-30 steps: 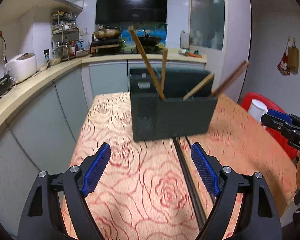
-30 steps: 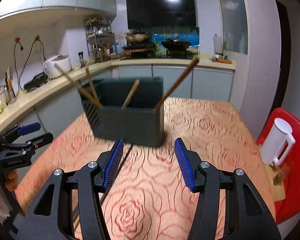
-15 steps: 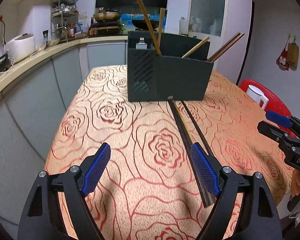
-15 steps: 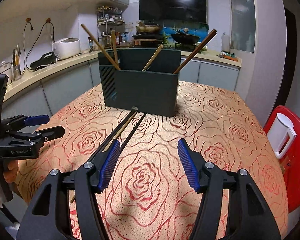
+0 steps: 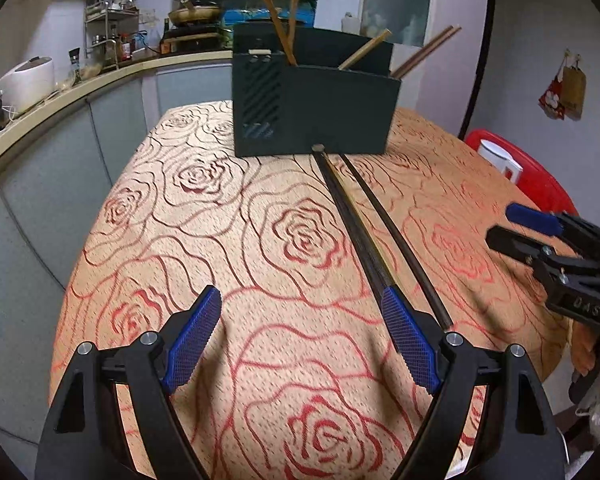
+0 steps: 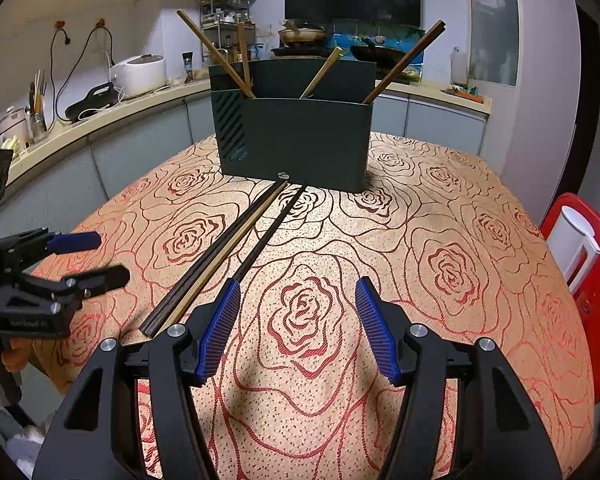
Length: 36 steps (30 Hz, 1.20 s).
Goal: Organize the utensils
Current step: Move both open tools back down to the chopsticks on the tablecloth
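1. Loose chopsticks [image 5: 352, 216] [image 6: 220, 256] lie flat on the bench [image 5: 220, 240] [image 6: 440, 240], long, thin and dark; one shows a pale yellowish edge along its length. Their far ends reach almost to the front wall of the utensil holder [image 5: 316, 108] [image 6: 296, 136]; whether they touch it cannot be told.
2. A single dark chopstick [image 5: 396, 236] [image 6: 272, 232] lies just beside them, splaying slightly away at the near end.
3. The bench is covered with an orange cloth printed with red rose outlines.
4. The left gripper [image 5: 300, 344] [image 6: 80, 256] hangs low over the near edge of the bench, its blue-padded fingers [image 5: 196, 332] spread apart and holding nothing. Its right finger sits just over the near end of the loose chopsticks.
5. The right gripper [image 6: 298, 328] [image 5: 540, 232] is likewise released, fingers [image 6: 376, 328] wide with only cloth between them; its left finger lies close to the single dark chopstick's near end.
6. A white jug [image 5: 500, 158] [image 6: 576, 248] stands on a red stool [image 5: 540, 176] [image 6: 596, 280] beside the bench, clear of the chopsticks.
7. A rice cooker [image 5: 26, 82] [image 6: 140, 74] sits on the kitchen counter behind.
8. The utensil holder is a dark rectangular box, upright on the far part of the bench. Several brown wooden chopsticks [image 5: 282, 20] [image 6: 404, 62] lean out of its compartments at different angles.
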Tool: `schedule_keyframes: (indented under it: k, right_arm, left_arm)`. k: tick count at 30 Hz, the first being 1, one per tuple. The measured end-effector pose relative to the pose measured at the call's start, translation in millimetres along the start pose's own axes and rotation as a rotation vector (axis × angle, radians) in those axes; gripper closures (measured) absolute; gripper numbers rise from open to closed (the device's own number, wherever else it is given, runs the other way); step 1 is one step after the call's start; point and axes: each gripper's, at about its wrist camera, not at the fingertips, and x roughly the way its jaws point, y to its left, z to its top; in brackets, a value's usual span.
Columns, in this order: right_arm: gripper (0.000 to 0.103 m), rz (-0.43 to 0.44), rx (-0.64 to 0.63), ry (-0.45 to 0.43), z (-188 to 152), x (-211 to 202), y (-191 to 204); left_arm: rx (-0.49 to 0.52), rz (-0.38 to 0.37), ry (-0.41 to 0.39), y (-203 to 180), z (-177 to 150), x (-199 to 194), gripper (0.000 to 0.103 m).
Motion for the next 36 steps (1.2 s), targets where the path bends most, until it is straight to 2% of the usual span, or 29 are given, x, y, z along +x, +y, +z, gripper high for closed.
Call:
schedule_keyframes:
  k: [15, 27, 31, 36]
  right_arm:
    - [0.045, -0.005, 0.012, 0.003, -1.4, -0.6, -3.4]
    - [0.045, 0.005, 0.034, 0.018, -3.7, 3.5, -6.2]
    - [0.045, 0.005, 0.036, 0.018, -4.1, 3.5, -6.1]
    - [0.045, 0.005, 0.041, 0.024, -6.5, 4.4, -7.1]
  left_arm:
    - [0.049, -0.027, 0.068, -20.9, -19.6, 8.3, 0.023]
    - [0.069, -0.003, 0.068, -29.8, -18.8, 12.6, 0.023]
    - [0.082, 0.025, 0.072, -30.6, -18.6, 13.8, 0.023]
    - [0.057, 0.039, 0.078, -20.8, -17.6, 12.0, 0.023]
